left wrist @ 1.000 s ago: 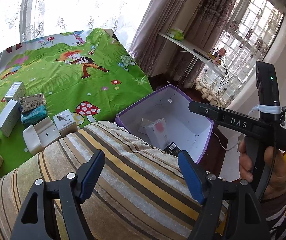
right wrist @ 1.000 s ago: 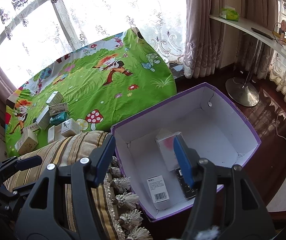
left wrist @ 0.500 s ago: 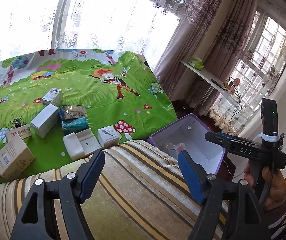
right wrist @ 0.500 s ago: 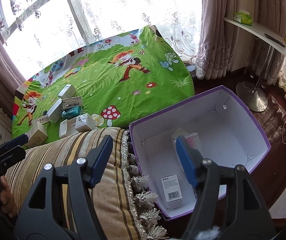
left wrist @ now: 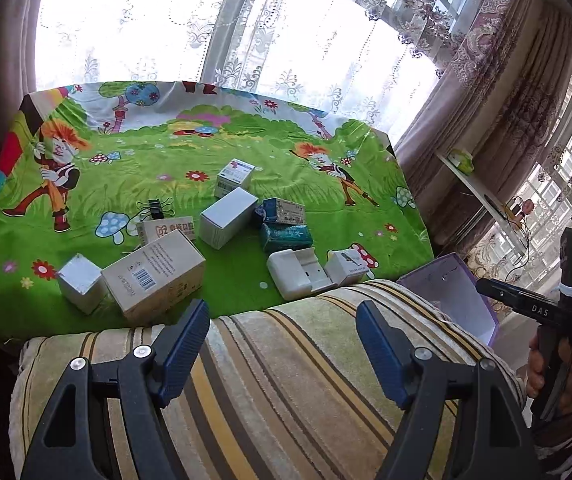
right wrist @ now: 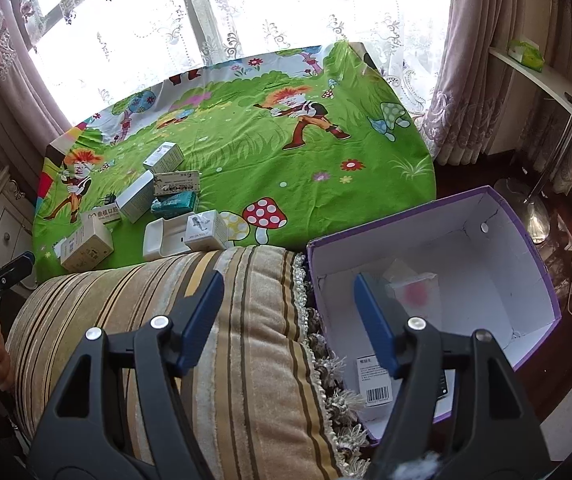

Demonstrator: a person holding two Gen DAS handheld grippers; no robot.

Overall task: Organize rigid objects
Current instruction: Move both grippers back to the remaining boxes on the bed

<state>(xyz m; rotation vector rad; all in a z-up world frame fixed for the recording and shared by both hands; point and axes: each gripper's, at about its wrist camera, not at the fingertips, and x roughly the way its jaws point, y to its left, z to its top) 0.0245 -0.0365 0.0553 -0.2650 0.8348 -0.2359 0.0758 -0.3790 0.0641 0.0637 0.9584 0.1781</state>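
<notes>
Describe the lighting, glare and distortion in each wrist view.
Left wrist view: the window behind the lace curtain is blown out white, the green cartoon sheet is evenly lit and the boxes sharp; fisheye bends the curtain edges and darkens the corners.
Right wrist view: the same backlit glare at the top, the purple box clear inside, the frame edges curved and dark.

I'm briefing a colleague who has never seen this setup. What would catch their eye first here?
Probably the bright green cartoon sheet, spread under the window, with a cluster of small boxes near its front edge. Next, the purple-rimmed carton on the floor right of the striped cushion, a few packages already inside. Both tongs hover open over the cushion, holding nothing.
</notes>
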